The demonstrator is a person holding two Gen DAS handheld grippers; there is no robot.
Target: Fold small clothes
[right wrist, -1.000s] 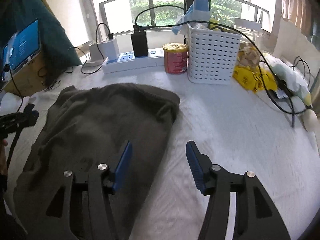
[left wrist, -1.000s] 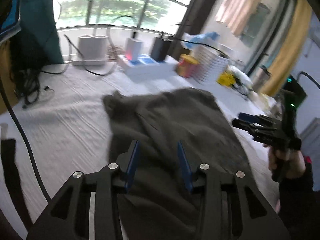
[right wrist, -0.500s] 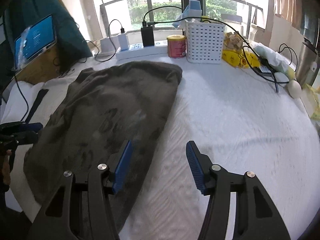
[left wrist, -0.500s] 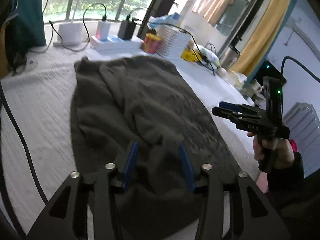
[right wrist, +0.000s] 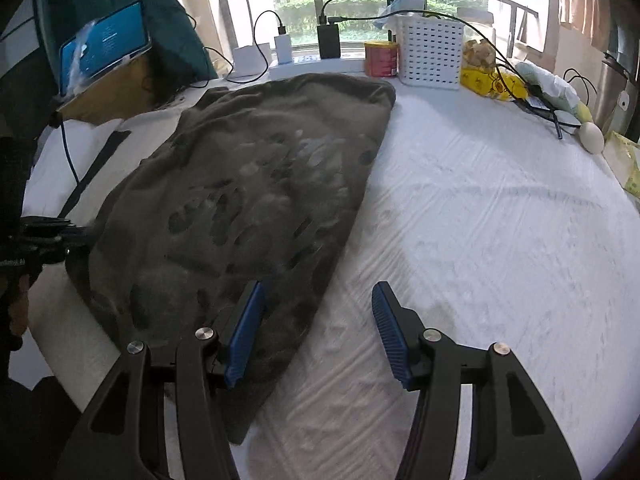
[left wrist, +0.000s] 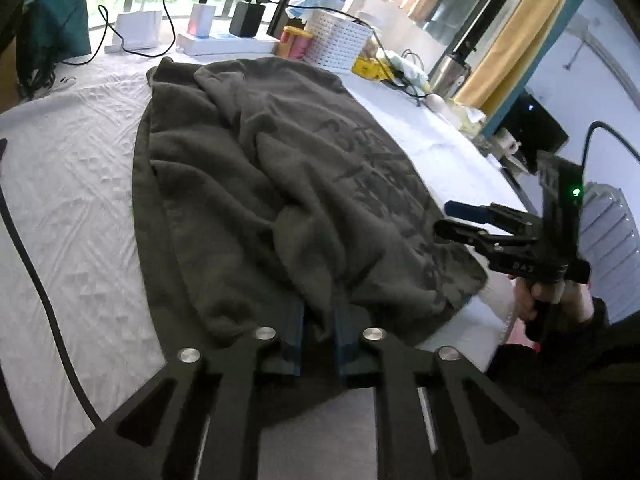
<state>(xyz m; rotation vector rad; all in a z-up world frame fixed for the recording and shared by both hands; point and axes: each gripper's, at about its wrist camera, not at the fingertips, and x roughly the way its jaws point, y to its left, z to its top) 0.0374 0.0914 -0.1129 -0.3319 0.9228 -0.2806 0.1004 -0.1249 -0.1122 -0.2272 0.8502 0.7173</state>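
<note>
Dark olive-grey garment (left wrist: 280, 184), spread out lengthwise on white textured bedding (left wrist: 72, 184).

Soft, fleecy fabric with a faded darker print across the side facing up. Lies mostly flat but rumpled, with long ridges and folds running along its length, thickest on the side away from the print. Far end rounded and bunched, close to the clutter below the window. Near edge gathered into a raised pleat, pinched between blue pads (left wrist: 298, 332). Seen from the right wrist (right wrist: 248, 200), one long edge runs diagonally across the bedding (right wrist: 500, 220), the near corner overhanging the front edge.
</note>
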